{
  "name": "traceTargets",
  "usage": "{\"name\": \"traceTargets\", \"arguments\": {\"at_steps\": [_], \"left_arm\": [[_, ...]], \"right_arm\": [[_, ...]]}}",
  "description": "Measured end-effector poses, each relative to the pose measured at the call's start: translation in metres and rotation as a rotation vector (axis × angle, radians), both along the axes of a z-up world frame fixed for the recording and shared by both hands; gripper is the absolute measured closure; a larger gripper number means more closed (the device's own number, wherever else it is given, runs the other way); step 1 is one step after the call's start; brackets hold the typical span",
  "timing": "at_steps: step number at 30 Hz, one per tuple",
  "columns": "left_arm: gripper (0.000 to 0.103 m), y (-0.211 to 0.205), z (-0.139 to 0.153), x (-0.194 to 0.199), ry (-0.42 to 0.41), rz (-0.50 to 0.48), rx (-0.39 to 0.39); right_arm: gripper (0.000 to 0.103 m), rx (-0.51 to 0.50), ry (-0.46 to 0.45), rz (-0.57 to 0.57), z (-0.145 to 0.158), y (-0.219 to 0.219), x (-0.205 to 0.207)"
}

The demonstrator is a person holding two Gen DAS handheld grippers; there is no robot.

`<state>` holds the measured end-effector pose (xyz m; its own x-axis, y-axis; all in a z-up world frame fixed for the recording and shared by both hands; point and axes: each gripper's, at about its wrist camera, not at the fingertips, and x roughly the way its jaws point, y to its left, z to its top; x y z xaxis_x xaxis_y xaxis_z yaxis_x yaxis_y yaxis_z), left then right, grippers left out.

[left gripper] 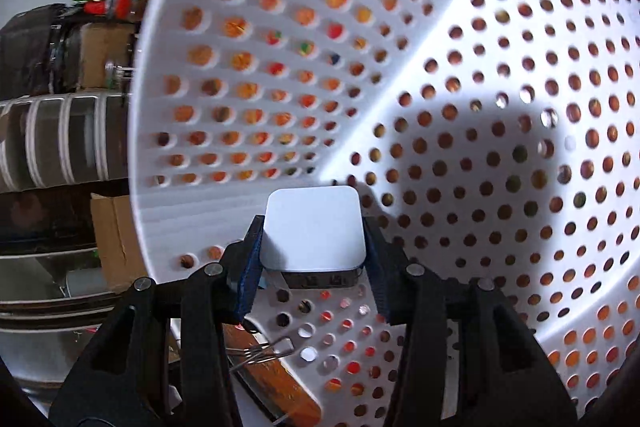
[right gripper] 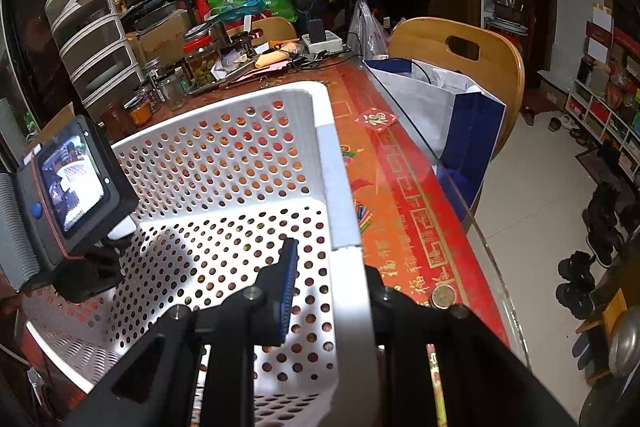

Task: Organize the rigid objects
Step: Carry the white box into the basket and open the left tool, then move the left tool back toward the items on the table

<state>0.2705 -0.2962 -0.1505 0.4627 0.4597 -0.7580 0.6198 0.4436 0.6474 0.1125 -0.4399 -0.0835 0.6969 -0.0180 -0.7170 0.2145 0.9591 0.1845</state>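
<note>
Here the left tongs (left gripper: 314,247) grip a flat white square box (left gripper: 314,229) with rounded corners.

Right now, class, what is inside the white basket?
The left hand-held gripper holds a white box inside the basket. The floor in view is bare; the device hides the near-left corner.

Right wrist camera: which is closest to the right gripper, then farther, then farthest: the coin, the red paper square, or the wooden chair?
From the right gripper:
1. Coin, on the table just right of the fingers.
2. Red paper square, farther up the tablecloth.
3. Wooden chair, beyond the table's right edge.
</note>
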Motion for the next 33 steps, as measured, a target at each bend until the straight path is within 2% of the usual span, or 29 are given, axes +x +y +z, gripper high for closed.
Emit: {"name": "traceTargets", "arguments": {"at_steps": [1,3,4,5,8,11,15,18,20,21,23,24,27,29,31,33], "left_arm": [[0.057,0.001,-0.004,0.0,0.022,-0.001,0.002],[0.046,0.0,-0.01,-0.005,0.012,-0.015,0.02],[0.03,-0.001,-0.01,-0.008,0.0,-0.029,0.014],[0.018,-0.005,-0.008,-0.011,-0.013,-0.044,0.001],[0.014,-0.011,0.008,-0.024,-0.079,-0.085,-0.068],[0.013,-0.002,0.04,-0.043,-0.141,-0.092,-0.214],[0.013,0.041,0.097,-0.072,-0.224,-0.075,-0.431],[0.01,0.098,0.143,-0.097,-0.307,-0.032,-0.604],[0.0,0.151,0.175,-0.101,-0.354,0.012,-0.683],[0.0,0.181,0.183,-0.102,-0.378,0.044,-0.726],[0.0,0.236,0.186,-0.096,-0.397,0.136,-0.789],[0.0,0.258,0.178,-0.09,-0.391,0.191,-0.809],[0.0,0.307,0.132,-0.081,-0.324,0.339,-0.841],[0.0,0.327,0.097,-0.081,-0.272,0.411,-0.877],[0.0,0.33,0.071,-0.084,-0.231,0.426,-0.908],[0.0,0.329,0.054,-0.087,-0.232,0.42,-0.885]], "right_arm": [[0.083,-0.001,0.001,0.001,0.0,0.0,0.0],[0.083,0.0,0.004,0.002,0.0,0.0,0.001],[0.083,-0.001,0.005,0.001,0.0,0.001,0.001],[0.083,-0.001,0.006,0.002,0.0,0.0,0.002],[0.083,-0.006,0.012,-0.003,0.001,0.0,0.002],[0.083,-0.012,0.018,-0.005,0.0,0.0,0.003],[0.083,-0.026,0.026,-0.007,0.0,0.001,0.004],[0.083,-0.031,0.029,-0.007,0.0,0.001,0.003],[0.083,-0.029,0.03,-0.005,-0.001,0.001,0.003],[0.083,-0.029,0.031,-0.004,-0.001,0.001,0.003],[0.083,-0.032,0.029,-0.006,-0.001,0.001,0.002],[0.083,-0.033,0.028,-0.005,-0.001,0.001,0.002],[0.083,-0.034,0.03,-0.003,-0.001,0.001,0.002],[0.083,-0.034,0.034,0.001,-0.001,0.001,0.002],[0.083,-0.034,0.036,0.004,0.0,0.001,0.002],[0.083,-0.036,0.038,0.001,0.0,0.0,0.003]]}}
